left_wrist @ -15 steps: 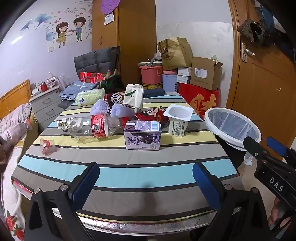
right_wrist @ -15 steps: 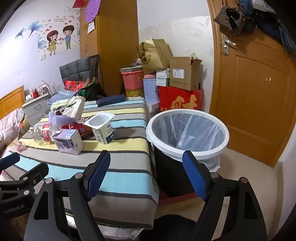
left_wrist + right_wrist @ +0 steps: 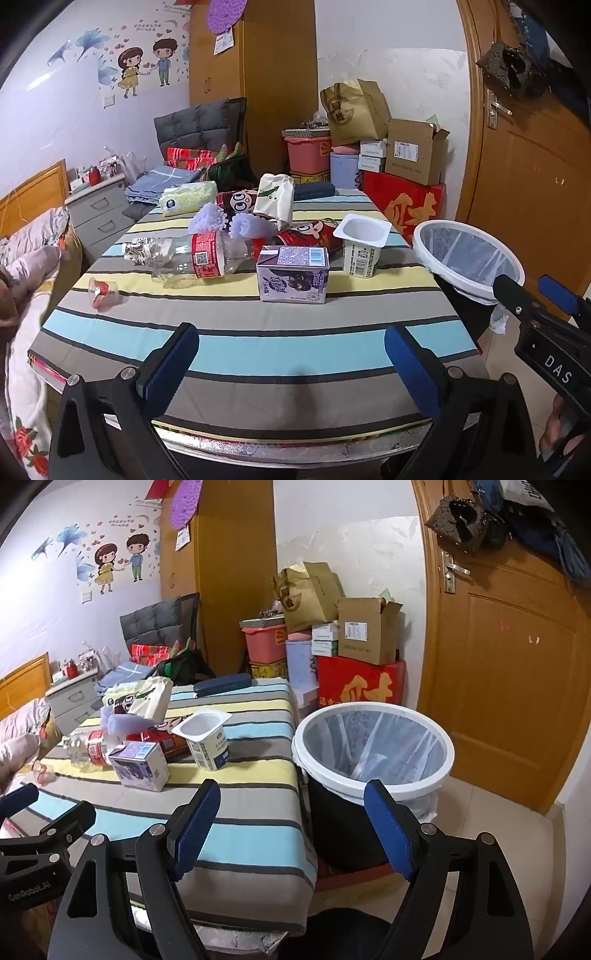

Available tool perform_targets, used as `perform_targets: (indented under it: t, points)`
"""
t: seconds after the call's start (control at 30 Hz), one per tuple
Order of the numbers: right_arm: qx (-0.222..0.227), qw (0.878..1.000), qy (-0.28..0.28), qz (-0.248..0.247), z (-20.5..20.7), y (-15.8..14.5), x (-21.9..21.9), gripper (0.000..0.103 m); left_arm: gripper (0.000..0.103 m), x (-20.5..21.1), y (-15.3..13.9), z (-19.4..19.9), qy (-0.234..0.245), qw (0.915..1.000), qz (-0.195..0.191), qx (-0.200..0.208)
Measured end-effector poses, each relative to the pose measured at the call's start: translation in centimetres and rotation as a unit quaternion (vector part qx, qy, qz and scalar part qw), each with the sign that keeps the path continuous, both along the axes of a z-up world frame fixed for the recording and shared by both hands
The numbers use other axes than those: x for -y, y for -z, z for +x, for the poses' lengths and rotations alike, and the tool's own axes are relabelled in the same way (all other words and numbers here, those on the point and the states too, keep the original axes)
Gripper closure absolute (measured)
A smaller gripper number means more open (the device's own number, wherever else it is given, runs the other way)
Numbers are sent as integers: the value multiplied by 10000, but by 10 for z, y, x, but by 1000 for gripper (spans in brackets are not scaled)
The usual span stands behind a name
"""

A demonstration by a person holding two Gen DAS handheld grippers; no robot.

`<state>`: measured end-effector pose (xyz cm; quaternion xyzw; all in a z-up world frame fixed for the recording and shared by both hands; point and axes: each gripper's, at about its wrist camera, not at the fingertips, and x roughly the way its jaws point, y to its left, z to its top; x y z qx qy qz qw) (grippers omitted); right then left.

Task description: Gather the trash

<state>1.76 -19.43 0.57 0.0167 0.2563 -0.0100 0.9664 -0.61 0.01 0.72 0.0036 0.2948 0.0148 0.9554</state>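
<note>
Both tongs, left (image 3: 290, 354) and right (image 3: 291, 812), gape empty, tilted downward

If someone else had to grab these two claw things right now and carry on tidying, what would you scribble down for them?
Left claw: open, empty, over the near table edge.
Right claw: open, empty, between table and bin.
On the table: bottle lying down, purple carton, yogurt cup upright, red snack bags, small cup on its side.
Done: nothing picked up as far as I can see; whether the bin holds anything is unclear.
Left: move each piece into the bin.
</note>
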Motion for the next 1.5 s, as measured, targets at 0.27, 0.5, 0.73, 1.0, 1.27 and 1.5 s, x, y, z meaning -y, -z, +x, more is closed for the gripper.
perform_targets:
  t: [0.27, 0.5, 0.73, 1.0, 1.27, 1.5]
  points:
    - [47, 10000, -2, 49, -1, -1, 1, 21, 1, 2, -1, 0, -31, 10000, 36, 12]
    - [57, 10000, 10, 52, -2, 0, 2, 21, 1, 1, -1, -2, -17, 10000, 24, 15]
    - [54, 10000, -4, 41, -2, 1, 1, 21, 1, 1, 0, -3, -20, 10000, 16, 12]
    - [77, 10000, -3, 30, -3, 1, 2, 21, 1, -1, -1, -3, -31, 10000, -10, 20]
    - [91, 10000, -4, 12, -4, 2, 3, 21, 1, -2, -2, -3, -48, 10000, -7, 50]
    - [109, 9999, 0, -5, -5, 0, 1, 21, 1, -2, -3, -3, -49, 10000, -9, 51]
